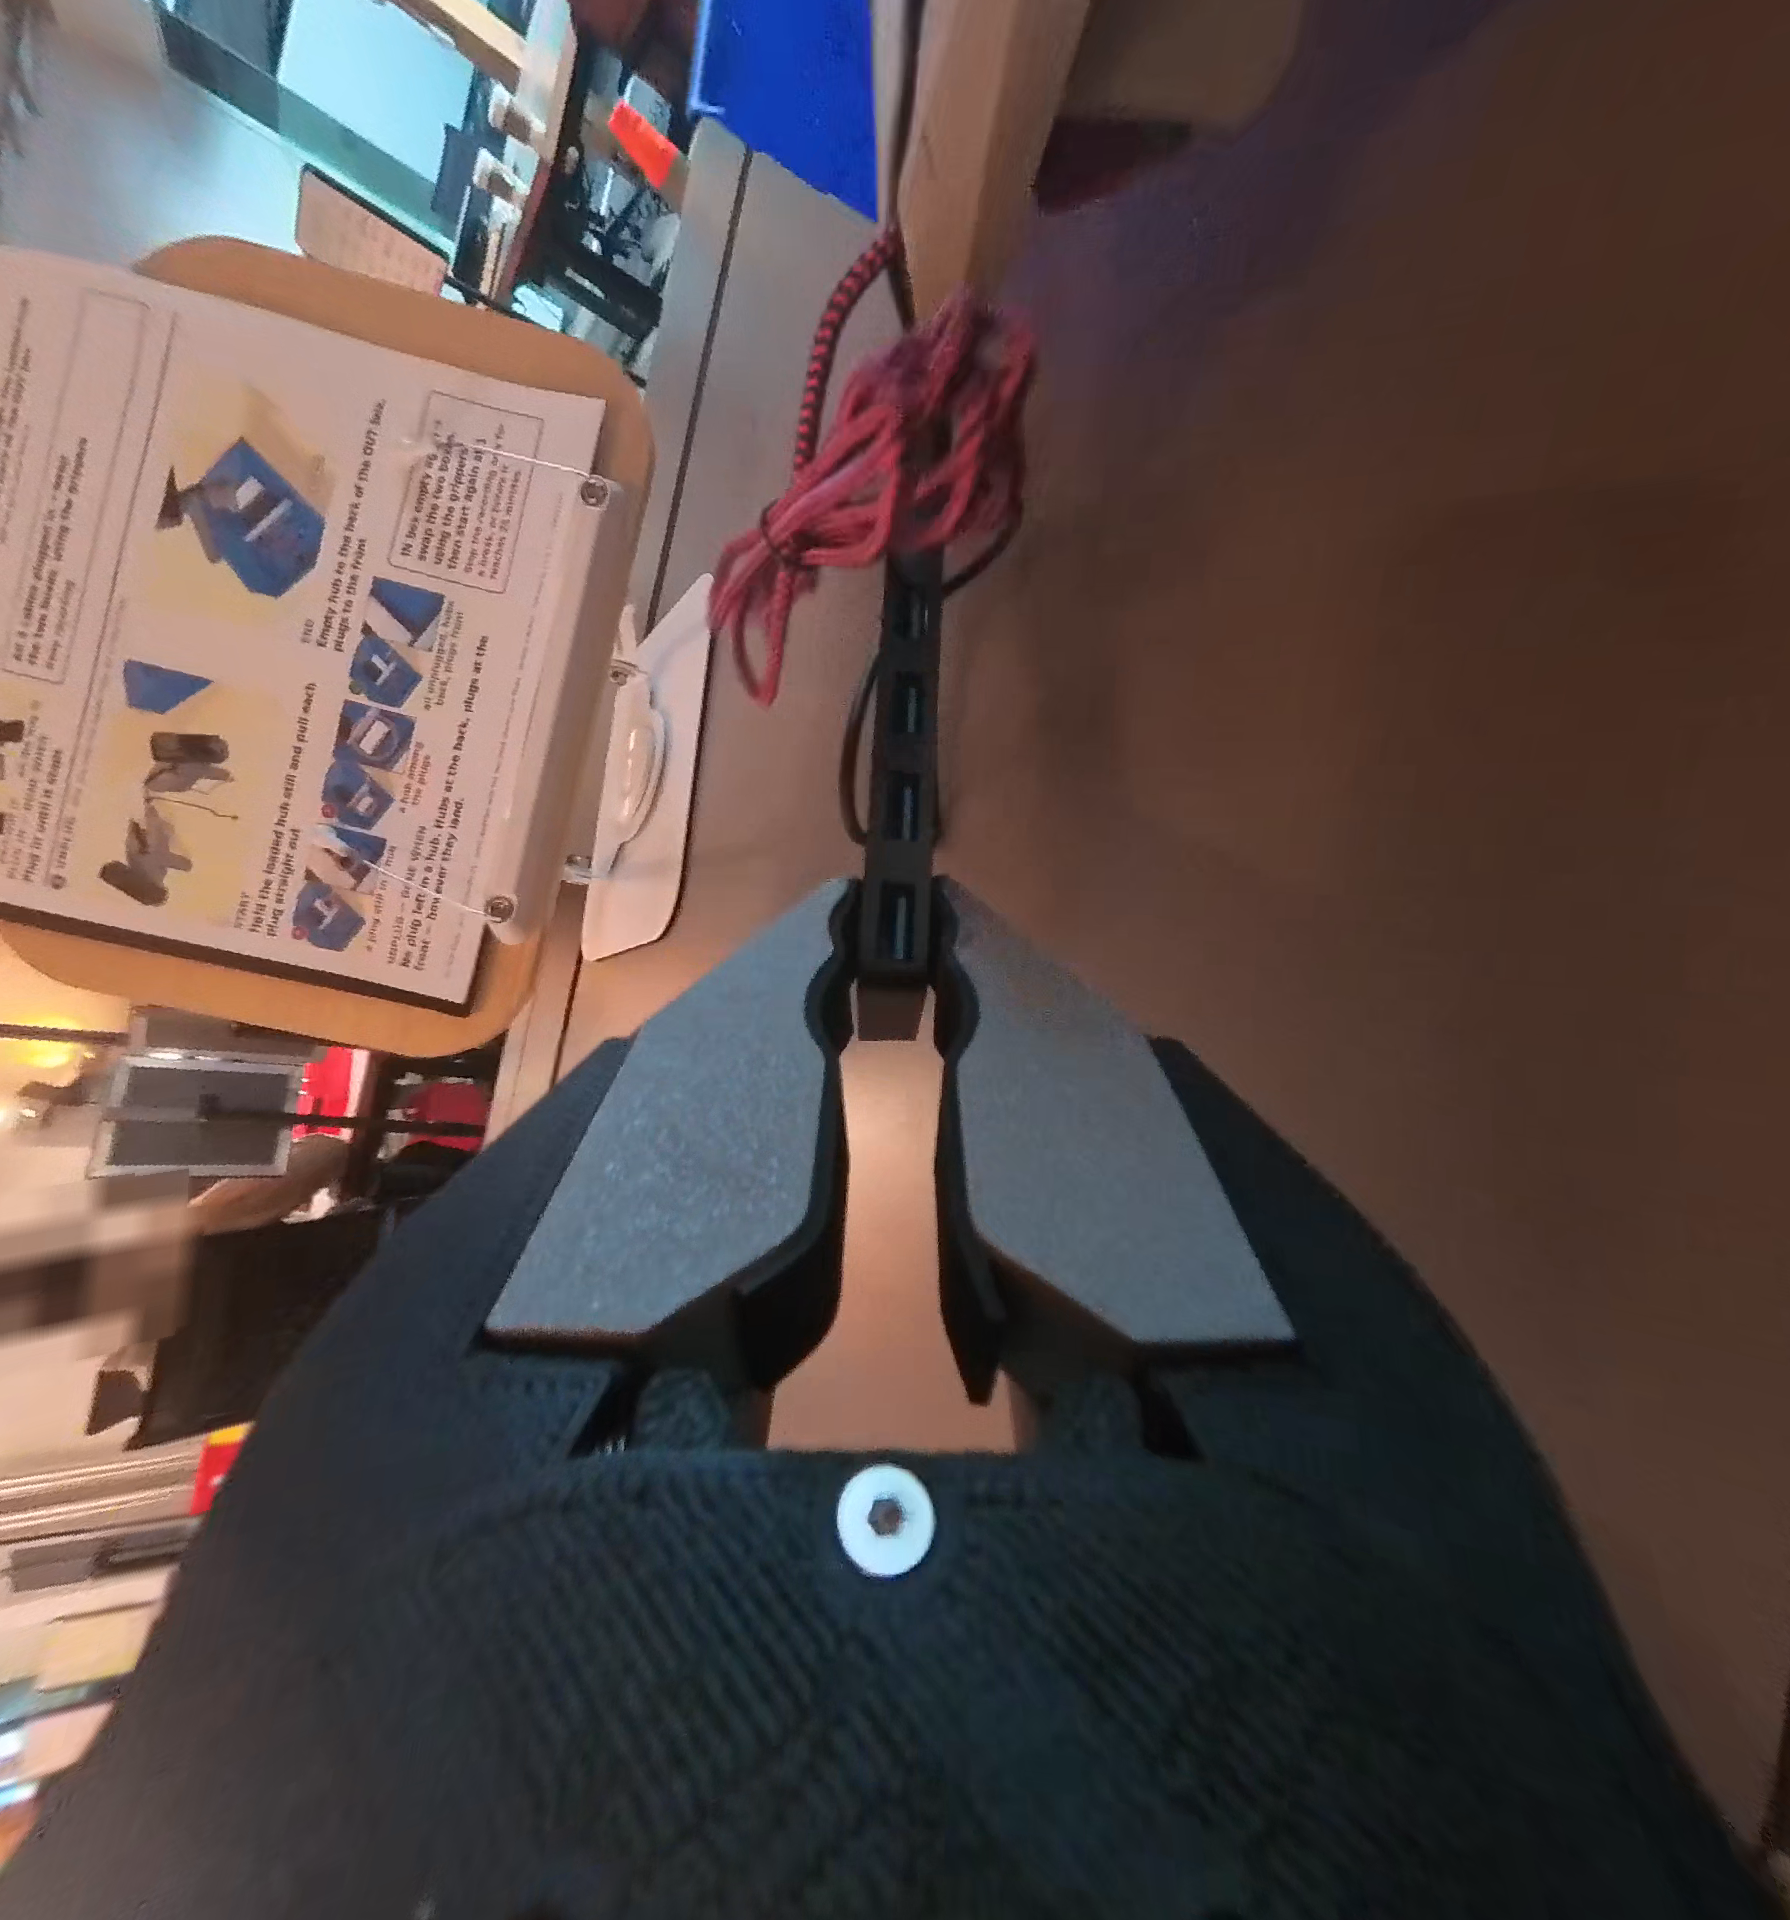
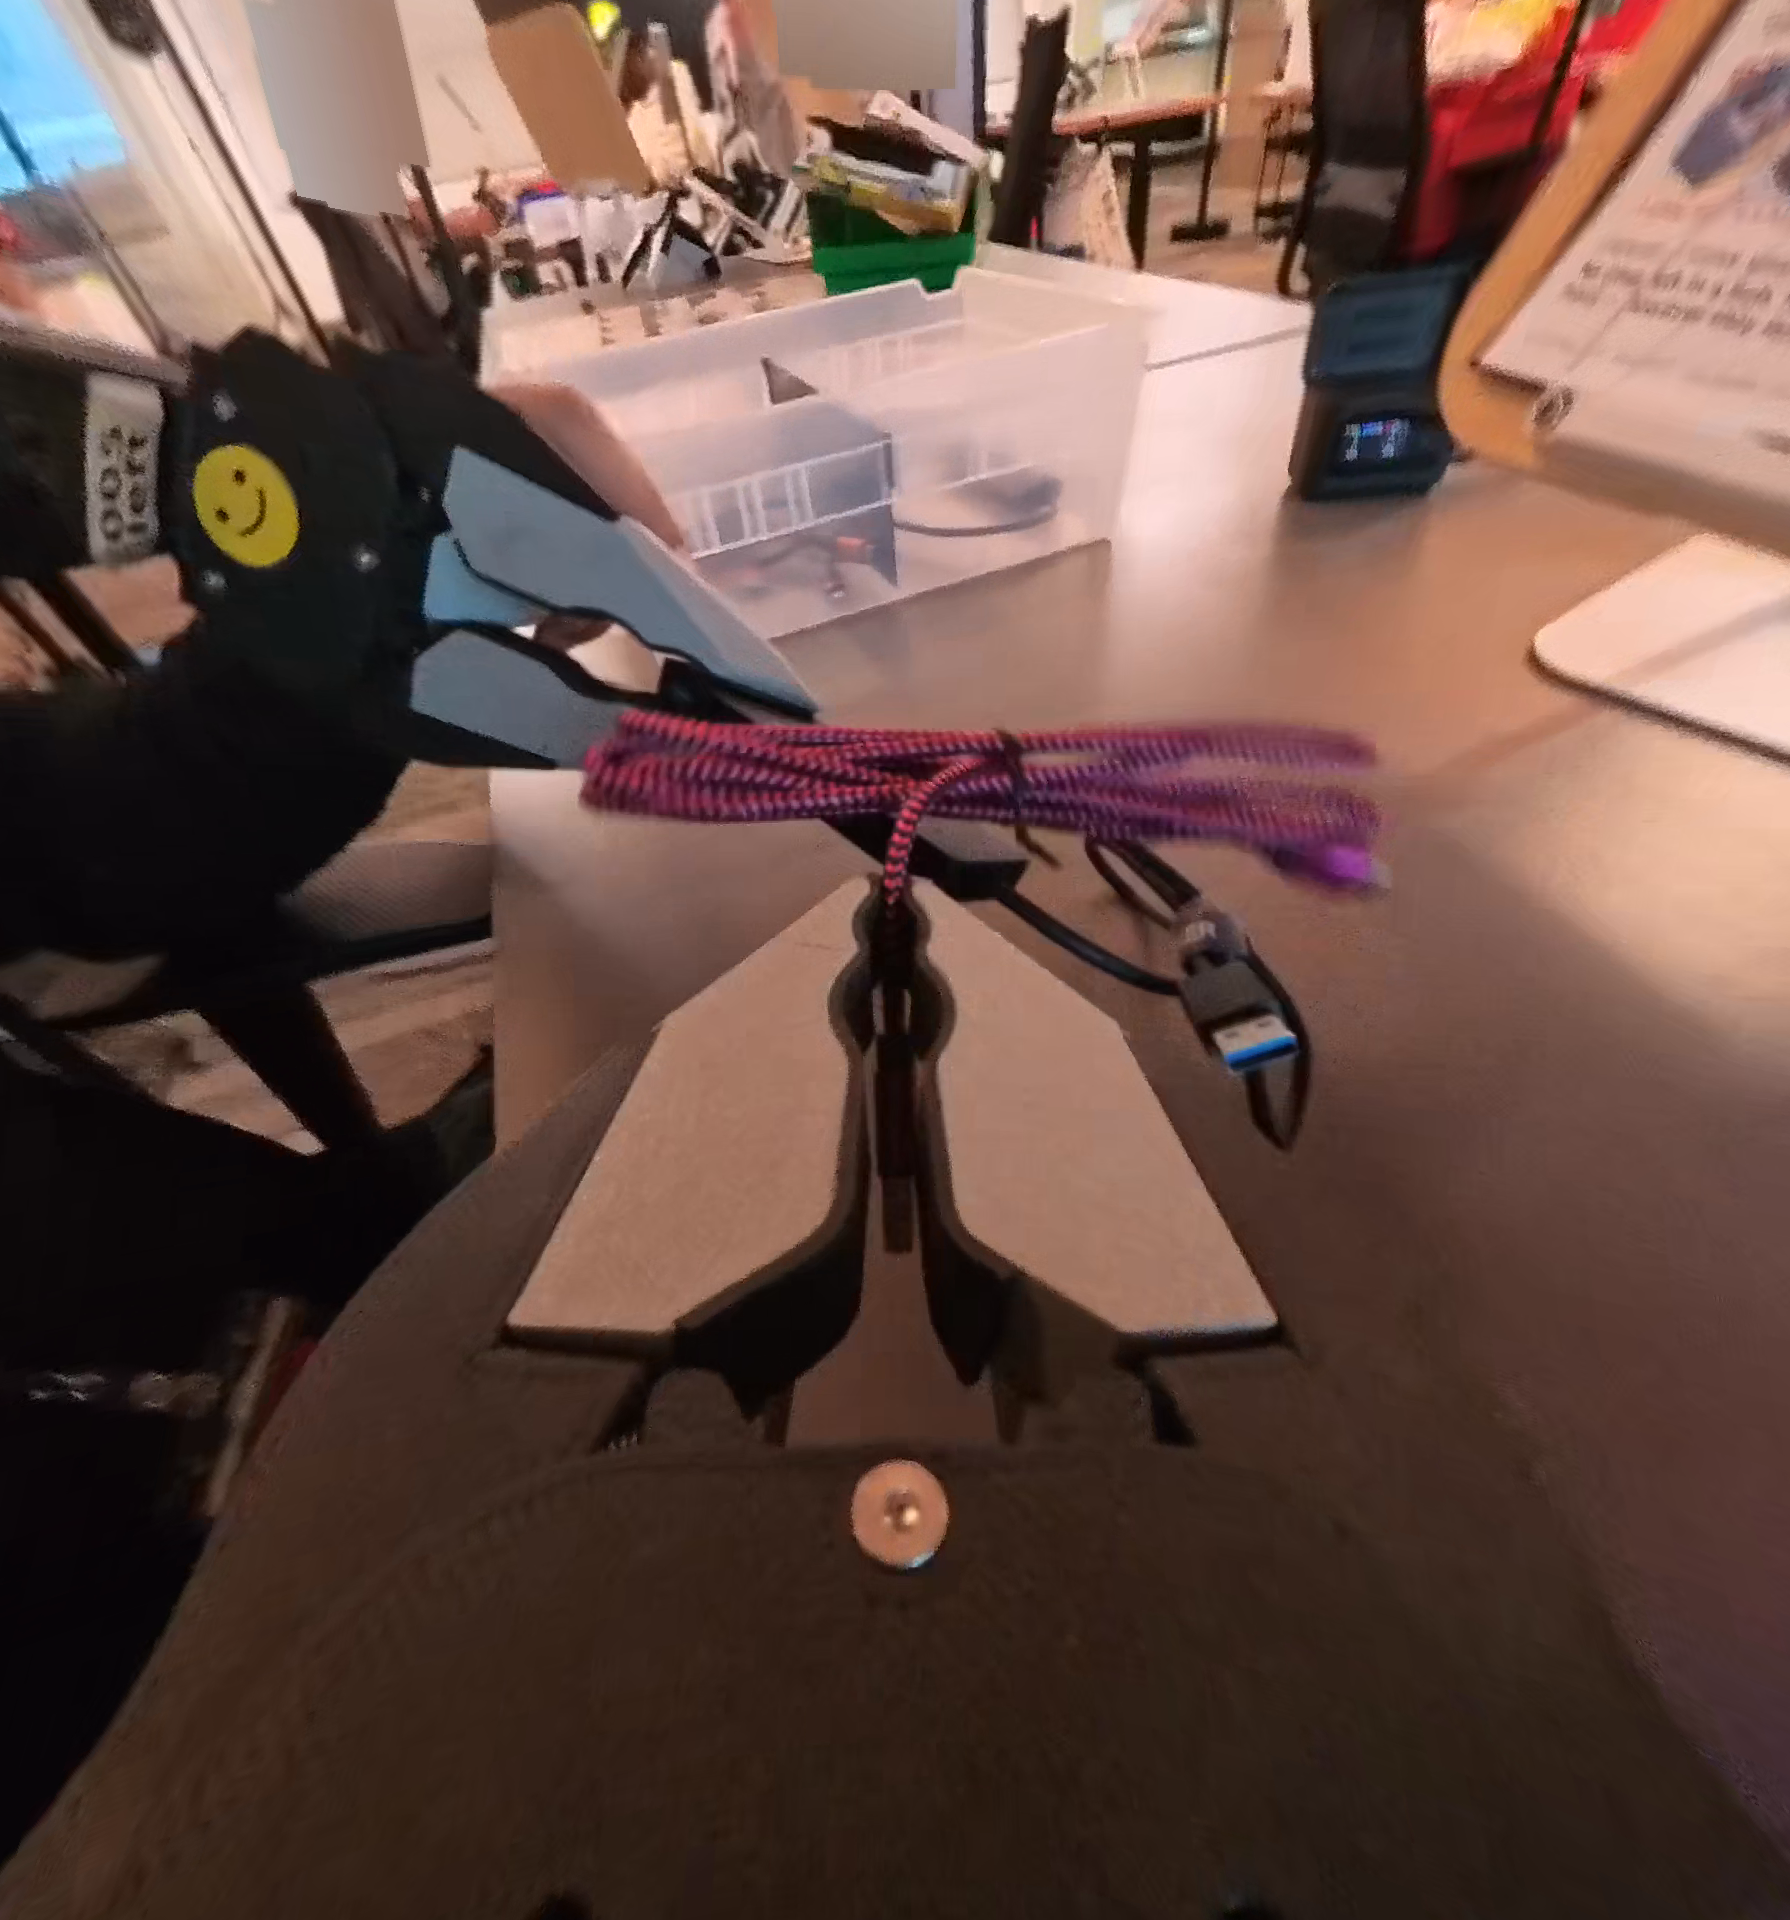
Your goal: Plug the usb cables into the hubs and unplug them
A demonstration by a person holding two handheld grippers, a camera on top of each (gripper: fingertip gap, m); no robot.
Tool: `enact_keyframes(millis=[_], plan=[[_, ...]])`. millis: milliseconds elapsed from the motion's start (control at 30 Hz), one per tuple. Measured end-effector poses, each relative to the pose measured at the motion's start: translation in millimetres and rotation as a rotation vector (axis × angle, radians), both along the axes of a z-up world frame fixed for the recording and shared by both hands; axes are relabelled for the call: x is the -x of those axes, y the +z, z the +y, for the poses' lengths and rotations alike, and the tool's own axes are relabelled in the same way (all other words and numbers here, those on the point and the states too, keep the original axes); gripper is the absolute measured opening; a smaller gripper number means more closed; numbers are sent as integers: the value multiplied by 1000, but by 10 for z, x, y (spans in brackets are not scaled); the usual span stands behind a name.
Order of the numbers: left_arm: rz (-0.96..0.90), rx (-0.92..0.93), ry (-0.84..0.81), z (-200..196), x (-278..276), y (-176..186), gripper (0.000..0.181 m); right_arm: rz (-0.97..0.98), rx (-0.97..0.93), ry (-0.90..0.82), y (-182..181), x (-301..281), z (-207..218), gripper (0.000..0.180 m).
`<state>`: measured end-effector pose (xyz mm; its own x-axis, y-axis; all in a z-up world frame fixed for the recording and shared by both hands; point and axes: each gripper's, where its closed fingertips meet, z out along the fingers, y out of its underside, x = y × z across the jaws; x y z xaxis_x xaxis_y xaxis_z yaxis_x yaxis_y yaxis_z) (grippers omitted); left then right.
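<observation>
- Left tongs (image 1: pixel 889 961) are clamping the near end of the black hub (image 1: pixel 906 790), holding it in the air above the table (image 1: pixel 1390 727); four ports are showing along its face.
- Right tongs (image 2: pixel 892 971) are closed on the plug end of the red-and-black braided cable (image 2: pixel 974 774). The bundled coil, tied at its middle, is hanging across the hub.
- Can't tell whether the plug is seated in a port or just beside it; the coil is hiding the far end.
- The hub's own lead, with its blue-tipped USB plug (image 2: pixel 1239 1023), is dangling free to the right.
- Judgement: the move is along the port axis only, hub kept rigid, no twisting. The coil's weight is pulling sideways on the plug, so watch for skew.
- Clear bin (image 2: pixel 1026 436) is sitting toward the table's far edge.
- Writing: an instruction sheet (image 1: pixel 247 623) on a clipboard carries print and pictures; the left tongs carry a tag and a yellow smiley sticker (image 2: pixel 245 506). No brand visible on hub or cable.
</observation>
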<state>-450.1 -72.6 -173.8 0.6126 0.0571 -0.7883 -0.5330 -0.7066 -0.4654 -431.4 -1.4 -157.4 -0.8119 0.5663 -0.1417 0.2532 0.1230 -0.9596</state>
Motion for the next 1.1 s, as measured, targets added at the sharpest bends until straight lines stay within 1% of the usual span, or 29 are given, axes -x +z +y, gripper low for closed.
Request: enact_keyframes(millis=[67, 167, 267, 333, 433, 533, 633, 700, 767, 867, 933, 1000, 1100], plan=[[1, -2, 6, 12, -4, 7, 8, -54, 82, -45, 31, 74, 38, 0], [-16, 2, -9, 37, -53, -12, 8, -145, 248, -68, 86, 135, 19, 0], [-76, -34, 12, 47, -30, -24, 8, -232, 356, -97, 20, 209, 14, 0], [-90, -13, 17, 50, -16, -99, 8, -242, 343, -114, -48, 240, 24, 0], [-23, 70, 22, 37, 15, -228, 8, -197, 309, -150, -24, 265, 74, 0], [-61, 100, -5, 83, -53, -340, 8, -139, 272, -174, 50, 256, 91, 0], [-44, 54, 1, 112, -45, -252, 8, -53, 299, -141, 252, 178, 40, 0], [-26, 55, -5, 97, -42, -209, 8, -16, 284, -103, 328, 106, -30, 0], [-3, 83, -28, 86, -67, -213, 9, 23, 178, -109, 284, 88, -84, 0], [46, 95, -60, 125, -130, -193, 8, 131, -77, -222, 159, 151, -78, 0], [85, 87, -104, 191, -222, -177, 8, 251, -254, -350, 156, 213, -14, 0], [102, 98, -108, 228, -262, -196, 8, 391, -428, -453, 201, 235, 35, 0], [120, 73, -116, 268, -307, -152, 8, 578, -695, -551, 235, 241, 77, 0]])
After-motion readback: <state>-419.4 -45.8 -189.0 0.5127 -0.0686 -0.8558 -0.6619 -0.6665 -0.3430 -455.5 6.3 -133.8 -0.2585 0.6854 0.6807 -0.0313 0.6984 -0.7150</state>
